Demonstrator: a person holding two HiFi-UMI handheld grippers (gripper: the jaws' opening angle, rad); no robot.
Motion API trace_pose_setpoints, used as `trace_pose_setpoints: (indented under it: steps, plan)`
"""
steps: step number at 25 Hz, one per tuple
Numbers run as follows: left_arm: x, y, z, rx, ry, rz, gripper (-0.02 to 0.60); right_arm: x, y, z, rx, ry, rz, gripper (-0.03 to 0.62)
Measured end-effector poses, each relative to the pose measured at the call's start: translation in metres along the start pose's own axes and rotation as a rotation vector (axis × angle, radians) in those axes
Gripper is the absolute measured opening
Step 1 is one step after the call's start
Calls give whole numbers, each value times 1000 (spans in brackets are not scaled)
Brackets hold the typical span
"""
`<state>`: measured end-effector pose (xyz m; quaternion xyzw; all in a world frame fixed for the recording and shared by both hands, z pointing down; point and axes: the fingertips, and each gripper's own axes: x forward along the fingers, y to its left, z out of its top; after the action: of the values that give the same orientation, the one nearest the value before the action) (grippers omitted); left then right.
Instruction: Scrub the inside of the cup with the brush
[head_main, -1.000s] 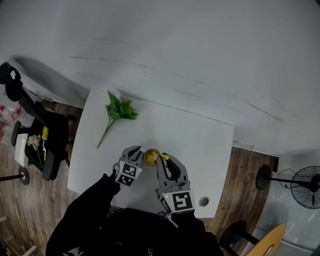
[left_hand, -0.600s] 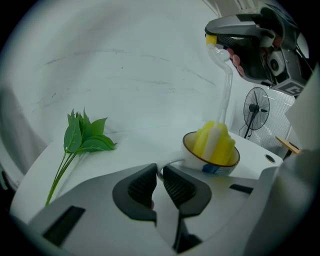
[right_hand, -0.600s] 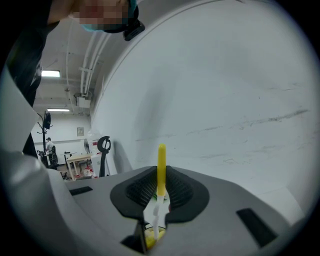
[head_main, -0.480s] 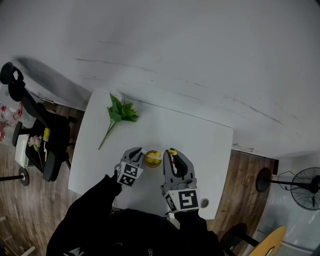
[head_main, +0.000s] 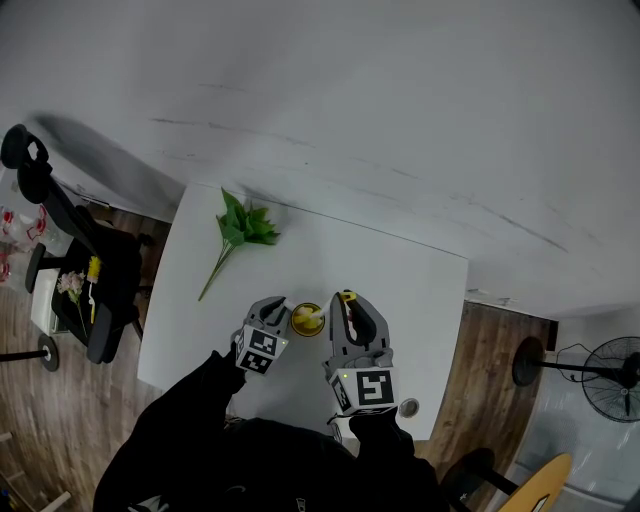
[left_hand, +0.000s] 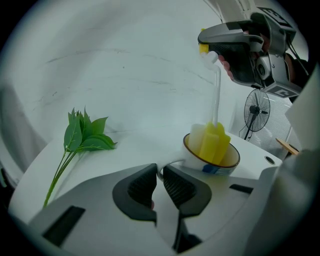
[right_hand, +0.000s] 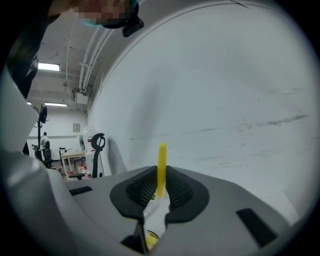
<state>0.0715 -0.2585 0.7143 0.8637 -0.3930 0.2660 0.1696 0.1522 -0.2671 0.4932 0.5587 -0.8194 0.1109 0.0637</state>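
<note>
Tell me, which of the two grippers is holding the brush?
The right gripper: its jaws clamp the brush by its yellow handle, with the sponge head down in the cup. The left gripper instead pinches the cup's handle.

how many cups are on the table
1. The cup stands near the table's near edge, its handle clamped in the left gripper, the brush's yellow sponge head inside it, held by the right gripper. No others visible.

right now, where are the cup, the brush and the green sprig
cup (left_hand: 199, 162), left gripper view, on its white outer wall
brush (left_hand: 215, 142), left gripper view, on its yellow sponge head
green sprig (left_hand: 82, 136), left gripper view, on its leaves
</note>
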Motion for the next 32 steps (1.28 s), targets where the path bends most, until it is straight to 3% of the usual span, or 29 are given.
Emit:
trace_pose_setpoints:
  steps: [9,15,21,28,32]
  plan:
    - [0,0,0,-4,-4,-4,58,11,1,-18,-16,12,-1,67]
    - [-1,0,0,-6,-3,-5,58,8,5,-8,-19,18,-1,66]
    - [-1,0,0,-9,-4,-6,57,4,0,24,-4,-87,-18,67]
    - [-1,0,1,-12,-7,-6,58,3,0,18,-21,-45,-19,67]
    - [0,0,1,-15,-8,-8,58,8,0,-6,-15,-11,-17,67]
